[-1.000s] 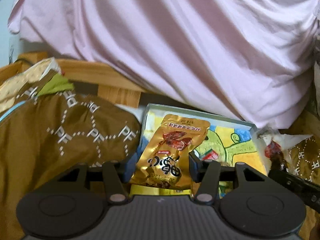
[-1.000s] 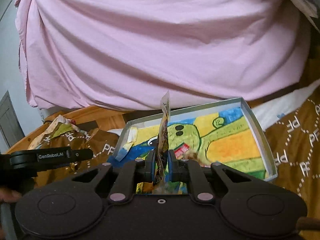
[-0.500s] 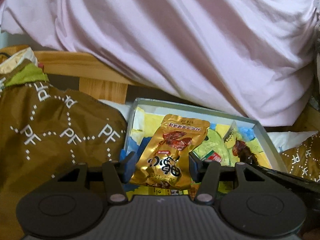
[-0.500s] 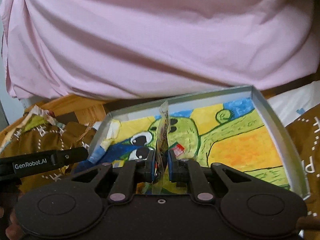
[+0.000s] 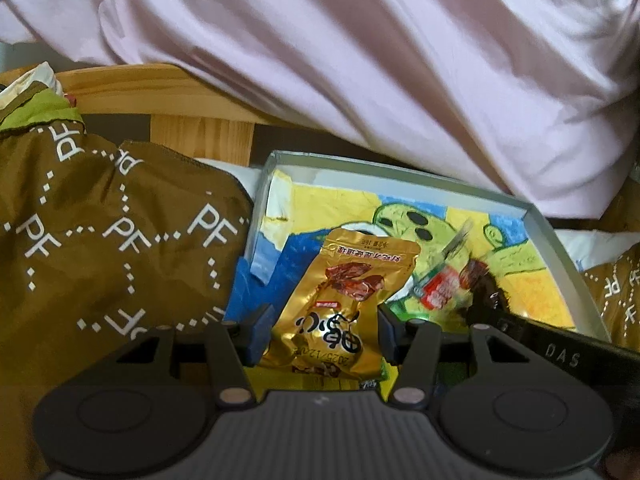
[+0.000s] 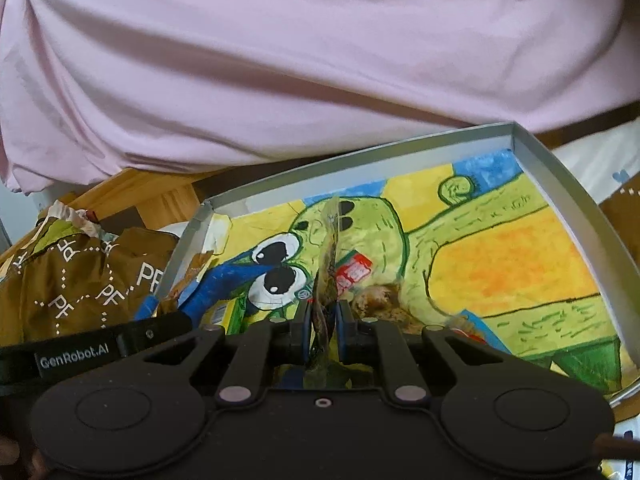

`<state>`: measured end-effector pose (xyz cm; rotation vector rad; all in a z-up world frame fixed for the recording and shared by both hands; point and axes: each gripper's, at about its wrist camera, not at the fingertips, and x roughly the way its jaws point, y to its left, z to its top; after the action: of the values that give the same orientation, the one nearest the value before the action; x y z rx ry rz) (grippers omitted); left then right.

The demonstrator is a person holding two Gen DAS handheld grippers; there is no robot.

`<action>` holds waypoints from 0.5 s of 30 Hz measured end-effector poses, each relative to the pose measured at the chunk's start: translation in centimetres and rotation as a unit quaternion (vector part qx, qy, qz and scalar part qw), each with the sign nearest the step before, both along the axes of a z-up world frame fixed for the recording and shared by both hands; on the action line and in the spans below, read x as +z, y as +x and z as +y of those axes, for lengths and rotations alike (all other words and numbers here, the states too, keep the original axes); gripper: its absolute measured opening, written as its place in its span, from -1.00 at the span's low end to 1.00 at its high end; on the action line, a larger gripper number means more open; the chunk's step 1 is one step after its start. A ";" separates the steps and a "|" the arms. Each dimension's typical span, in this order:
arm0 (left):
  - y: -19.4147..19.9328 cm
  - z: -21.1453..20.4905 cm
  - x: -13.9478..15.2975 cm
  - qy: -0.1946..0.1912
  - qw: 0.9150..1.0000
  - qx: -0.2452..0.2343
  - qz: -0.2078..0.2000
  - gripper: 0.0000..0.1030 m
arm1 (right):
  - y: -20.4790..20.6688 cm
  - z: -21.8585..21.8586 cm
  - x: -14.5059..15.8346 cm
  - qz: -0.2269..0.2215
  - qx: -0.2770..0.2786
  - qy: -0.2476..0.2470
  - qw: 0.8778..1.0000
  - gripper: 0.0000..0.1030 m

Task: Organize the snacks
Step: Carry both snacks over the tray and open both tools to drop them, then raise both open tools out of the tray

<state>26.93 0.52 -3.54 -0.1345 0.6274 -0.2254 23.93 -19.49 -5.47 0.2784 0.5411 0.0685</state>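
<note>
Over the box (image 6: 560,168), L gripper (image 5: 320,332) clamps a gold pouch (image 5: 344,304) and R gripper (image 6: 324,332) pinches a clear packet (image 6: 330,248) edge-on. Both hang just above the box floor. Risk: grippers sit v. close, so they may bump on release, or the packet snags between the pads.

Gold snack packet (image 5: 344,304): glossy, upright, printed face in view, held above the near left part of the tray (image 5: 540,220). Clear snack packet (image 6: 330,264): thin, seen edge-on, upright over the tray's near middle. Tray: shallow, grey-rimmed, lined with a green, yellow and blue cartoon drawing.
</note>
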 end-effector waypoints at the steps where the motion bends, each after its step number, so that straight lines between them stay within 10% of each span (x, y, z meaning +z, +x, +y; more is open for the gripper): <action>1: 0.0 -0.1 -0.2 0.002 1.000 0.000 0.004 0.12 | 0.0 0.0 -0.1 0.003 0.000 0.001 1.000 -0.74; 15: 0.4 0.8 -1.3 -0.046 0.998 0.002 0.046 0.40 | -0.2 0.0 0.0 0.002 -0.003 0.008 1.000 -0.32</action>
<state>27.33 1.30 -4.81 -0.2365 0.7083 -0.2454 23.70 -19.44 -5.43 0.2962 0.5441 0.0665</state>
